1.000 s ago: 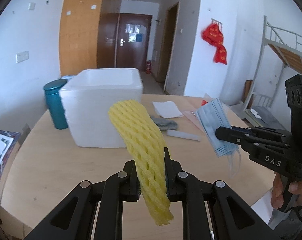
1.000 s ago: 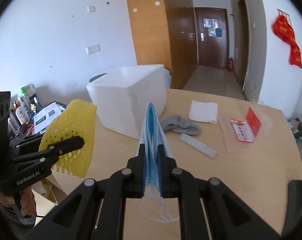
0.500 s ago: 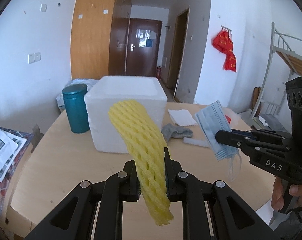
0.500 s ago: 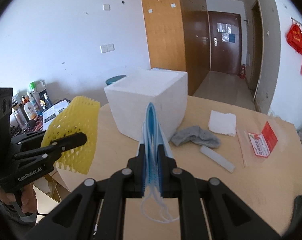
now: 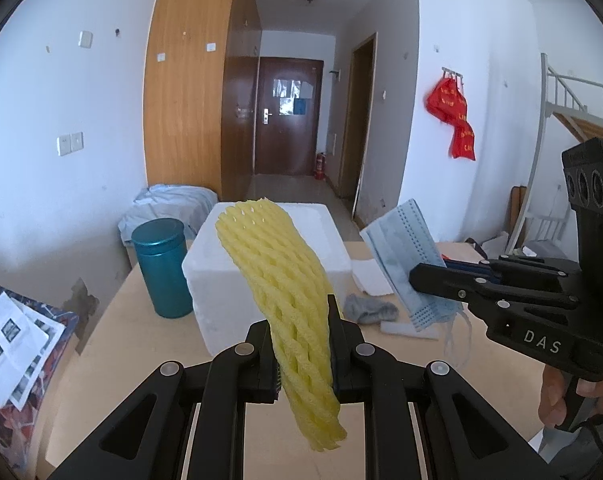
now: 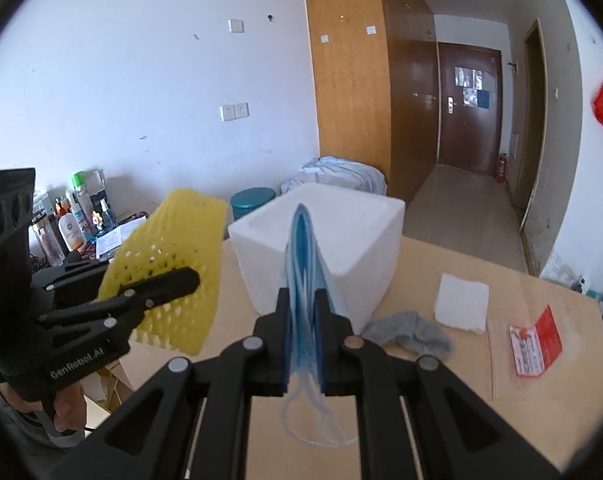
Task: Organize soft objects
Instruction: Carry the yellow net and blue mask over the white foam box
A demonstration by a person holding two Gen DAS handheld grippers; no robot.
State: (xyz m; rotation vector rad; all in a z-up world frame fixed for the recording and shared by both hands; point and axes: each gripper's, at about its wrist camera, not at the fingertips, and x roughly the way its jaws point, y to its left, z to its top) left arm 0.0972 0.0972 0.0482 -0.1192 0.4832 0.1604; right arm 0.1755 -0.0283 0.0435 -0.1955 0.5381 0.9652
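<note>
At the counter's (image 5: 113,344) left edge stands a teal canister (image 5: 162,266), and just beside it a white foam box (image 5: 269,256), open at the top. The left tongs (image 5: 301,354) are clamped on a yellow foam net sleeve (image 5: 279,280), which hangs in the air in front of the box. To their right, the right tongs (image 6: 303,322) are clamped on a blue face mask (image 6: 303,264), also clear of the counter, its ear loops dangling below. Right of the box a grey sock (image 6: 407,330), a white folded cloth (image 6: 461,302) and a clear bag with a red card (image 6: 535,338) lie on the counter.

The step in hand looks like carrying both soft things toward the box. Next, each pair of tongs probably needs to come over the open top before letting go, so that sleeve and mask drop inside, not on the rim.
</note>
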